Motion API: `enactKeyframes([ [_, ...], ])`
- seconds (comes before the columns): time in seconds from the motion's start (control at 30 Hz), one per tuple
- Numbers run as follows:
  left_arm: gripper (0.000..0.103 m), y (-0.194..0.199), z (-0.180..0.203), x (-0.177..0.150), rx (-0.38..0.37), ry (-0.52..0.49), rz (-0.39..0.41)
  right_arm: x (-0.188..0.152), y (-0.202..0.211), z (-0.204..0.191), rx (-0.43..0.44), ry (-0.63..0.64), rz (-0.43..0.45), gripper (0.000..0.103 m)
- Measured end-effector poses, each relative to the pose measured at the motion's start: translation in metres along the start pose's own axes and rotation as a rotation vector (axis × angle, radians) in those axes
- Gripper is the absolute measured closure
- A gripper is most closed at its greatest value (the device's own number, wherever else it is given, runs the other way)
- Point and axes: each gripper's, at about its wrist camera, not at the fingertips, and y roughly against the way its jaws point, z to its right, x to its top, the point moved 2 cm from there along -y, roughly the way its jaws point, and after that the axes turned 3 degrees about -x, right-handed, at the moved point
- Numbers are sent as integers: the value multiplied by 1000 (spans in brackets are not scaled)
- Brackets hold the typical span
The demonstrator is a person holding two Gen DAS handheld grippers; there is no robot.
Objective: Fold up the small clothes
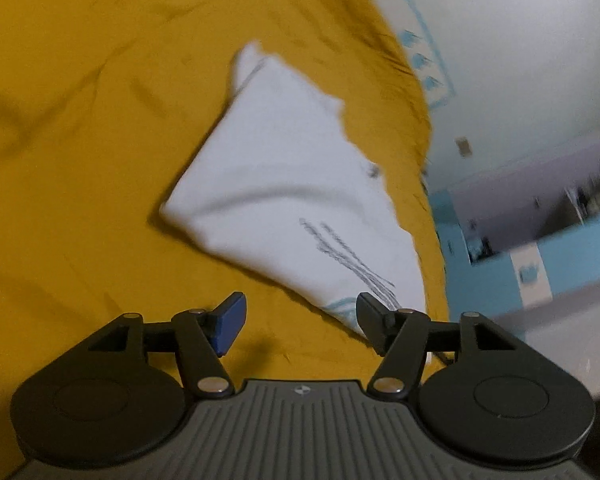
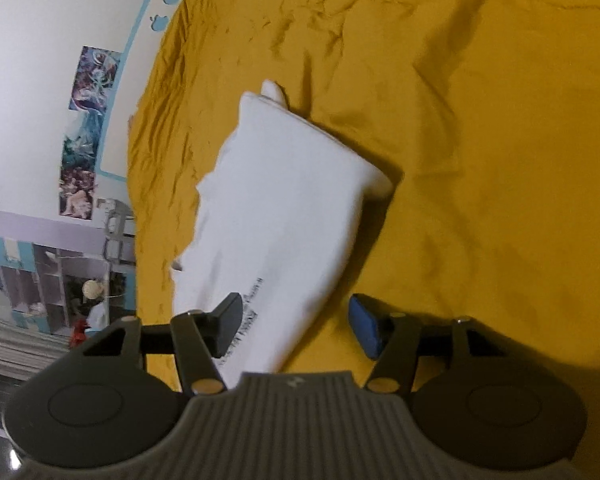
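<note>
Garment: white folded cloth [image 1: 284,184] lies flat on the mustard-yellow sheet [image 1: 80,140], its near end printed with dark lettering and a touch of teal; one short edge is a smooth fold, the opposite long edge looks ragged and uneven.
Garment position: near the sheet's edge that runs along the wall, narrow end pointing away from both cameras, wide end close to the grippers.
Left gripper [image 1: 300,326]: jaws stand wide apart and hold nothing; the blue pad [image 1: 230,326] hangs over bare yellow sheet, while the black finger [image 1: 374,326] overlaps the garment's printed corner in the view, contact not clear.
Right gripper [image 2: 296,326]: jaws also parted with nothing pressed between them; the near end of the white cloth [image 2: 284,208] shows in the gap, the black finger [image 2: 226,326] crosses over the lettering, and the blue pad [image 2: 364,326] sits just beside the cloth's edge, over yellow sheet.
Sheet: heavily creased, especially toward the wall side.
Background: white wall [image 2: 32,60] with a light blue border and a strip of colourful pictures [image 2: 86,132]; shelving [image 2: 60,280] with small items stands lower down, blurred.
</note>
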Motion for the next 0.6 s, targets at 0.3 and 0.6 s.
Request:
enactKeyframes([
  [0.3, 37, -32, -32, 13, 51, 242, 232, 5, -15, 3, 18, -45, 46, 48],
  [0.6, 93, -57, -36, 27, -32, 207, 205, 13, -39, -8, 3, 16, 76, 48],
])
